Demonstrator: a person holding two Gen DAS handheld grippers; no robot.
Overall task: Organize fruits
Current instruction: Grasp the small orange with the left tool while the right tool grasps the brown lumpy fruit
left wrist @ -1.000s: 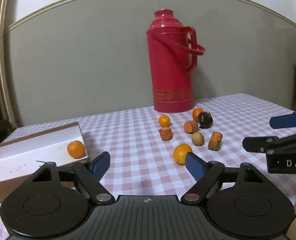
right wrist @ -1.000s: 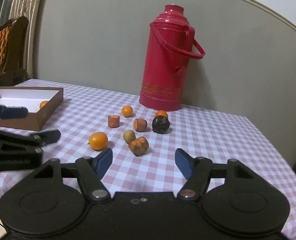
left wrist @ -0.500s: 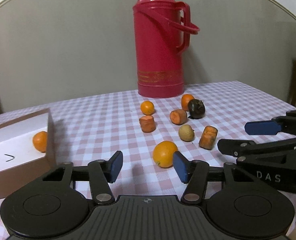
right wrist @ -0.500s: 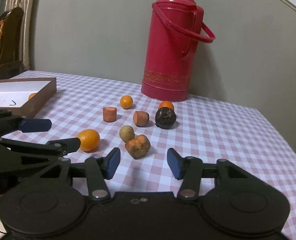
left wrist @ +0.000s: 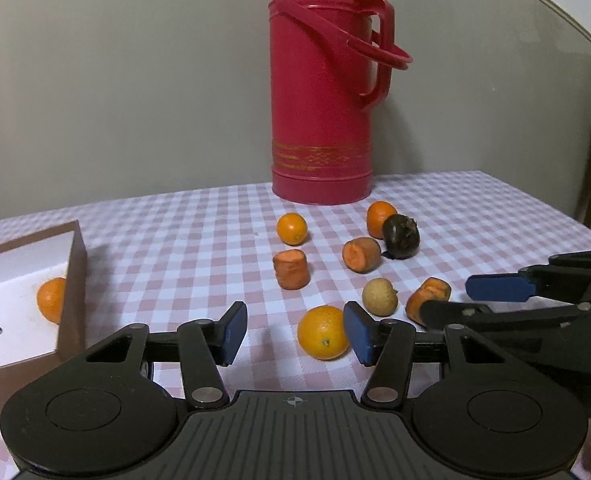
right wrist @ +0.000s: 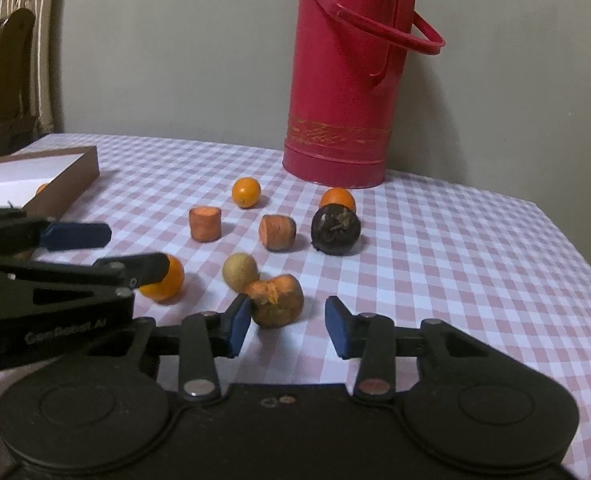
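**Jaws narrowing on two neighbouring fruits**

Jaws of your right gripper (right wrist: 288,325) are closing, half-wide, with the misshapen orange lump (right wrist: 276,300) between them: its left side sits against the left pad, the right pad is still clear of it. Your left gripper (left wrist: 293,333) is held at a middling width, the near orange (left wrist: 322,332) lying by its right pad and not yet gripped. Risks follow from the crowding. The lump touches the small tan fruit (right wrist: 240,271) behind it, so an off-centre squeeze may shove both away. The orange is round and would likely roll on the checked cloth (left wrist: 175,236) if only one pad meets it. Your two grippers work close together and could collide. One orange (left wrist: 51,299) already lies in the brown box (left wrist: 75,280) at the left; remaining pieces sit before the red flask (left wrist: 321,92).
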